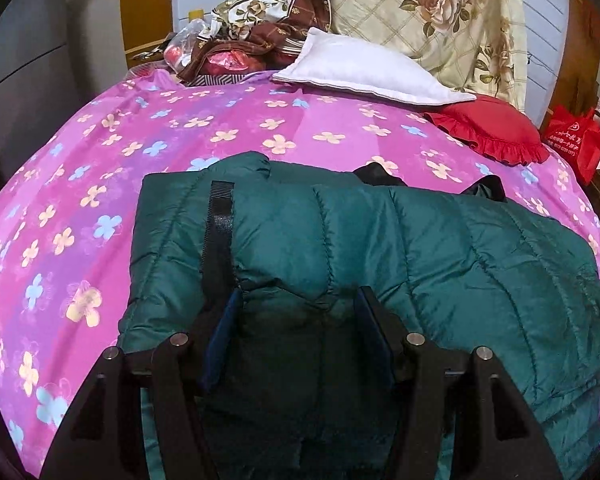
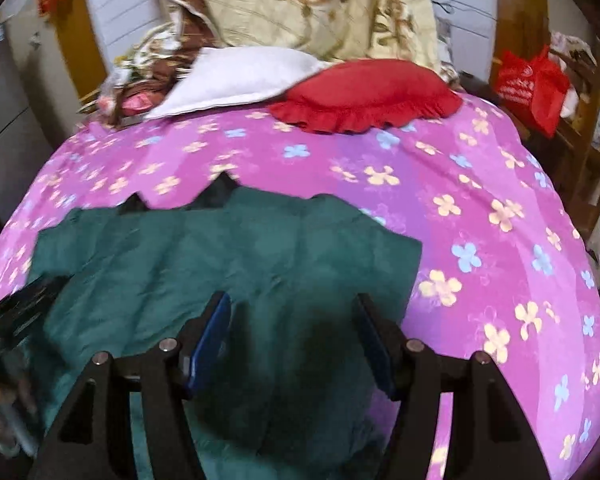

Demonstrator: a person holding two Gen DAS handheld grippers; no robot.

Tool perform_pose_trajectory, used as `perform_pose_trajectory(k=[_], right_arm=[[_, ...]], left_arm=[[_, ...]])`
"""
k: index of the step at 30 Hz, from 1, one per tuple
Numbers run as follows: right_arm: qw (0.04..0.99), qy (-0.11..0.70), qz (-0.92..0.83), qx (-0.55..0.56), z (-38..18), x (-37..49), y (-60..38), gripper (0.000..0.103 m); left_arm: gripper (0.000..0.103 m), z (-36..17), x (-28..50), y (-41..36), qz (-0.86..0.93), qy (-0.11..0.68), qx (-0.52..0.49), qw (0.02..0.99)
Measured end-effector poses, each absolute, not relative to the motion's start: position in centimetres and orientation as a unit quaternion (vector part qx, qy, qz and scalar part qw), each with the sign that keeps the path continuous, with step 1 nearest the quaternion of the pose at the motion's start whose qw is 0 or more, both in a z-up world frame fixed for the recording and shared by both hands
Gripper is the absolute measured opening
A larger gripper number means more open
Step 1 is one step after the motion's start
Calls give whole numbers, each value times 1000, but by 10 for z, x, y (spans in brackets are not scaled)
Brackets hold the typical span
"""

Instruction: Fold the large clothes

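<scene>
A bed covered with a pink-and-purple flowered sheet (image 1: 228,120) fills the left wrist view; at its far end lie a white pillow (image 1: 364,70) and, beside it to the right, a red ruffled cushion (image 1: 496,130), with a cream rose-patterned quilt (image 1: 432,12) propped behind them and a red bag (image 1: 576,140) off the bed's right edge. A dark green quilted jacket (image 1: 380,236) lies spread across the near part of the sheet, a black strap (image 1: 220,224) running down its left portion. The left gripper (image 1: 300,304) stands over the jacket's near edge, its blue-padded fingers (image 1: 228,320) spread apart with puffed fabric rising between them; whether the pads touch the cloth cannot be told. In the right wrist view, which is motion-blurred, the same flowered sheet (image 2: 480,200) extends to the right, bearing the white pillow (image 2: 236,80) and red cushion (image 2: 364,92) at the far end. The green jacket (image 2: 220,256) occupies the near left of the bed, its right edge ending short of the sheet's middle. The right gripper (image 2: 294,316) hangs above the jacket with fingers wide apart, nothing clamped between them.
</scene>
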State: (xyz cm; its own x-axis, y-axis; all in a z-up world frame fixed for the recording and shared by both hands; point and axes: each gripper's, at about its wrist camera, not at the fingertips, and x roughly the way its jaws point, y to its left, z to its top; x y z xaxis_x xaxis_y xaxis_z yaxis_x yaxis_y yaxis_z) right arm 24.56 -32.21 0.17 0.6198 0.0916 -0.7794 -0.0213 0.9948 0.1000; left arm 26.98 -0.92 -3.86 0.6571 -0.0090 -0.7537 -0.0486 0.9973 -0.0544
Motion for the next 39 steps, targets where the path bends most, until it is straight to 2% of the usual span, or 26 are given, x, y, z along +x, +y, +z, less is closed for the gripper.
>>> perform_pose_trajectory(k=[12, 20, 23, 28, 39], right_arm=[[885, 463, 37, -12, -45, 230, -313, 66], [893, 446, 35, 38, -20, 209, -328, 67], [888, 458, 28, 31, -27, 209, -330, 67], [881, 472, 12, 35, -50, 218, -333, 74], [889, 451, -3, 77, -21, 187, -339, 77]], left_arm=[[45, -43, 265, -19, 9, 401, -18, 916], [45, -44, 265, -20, 10, 401, -19, 916], [46, -43, 263, -20, 10, 398, -22, 917], [46, -33, 257, -9, -9, 412, -40, 910], [46, -2, 205, 33, -11, 410, -74, 909]])
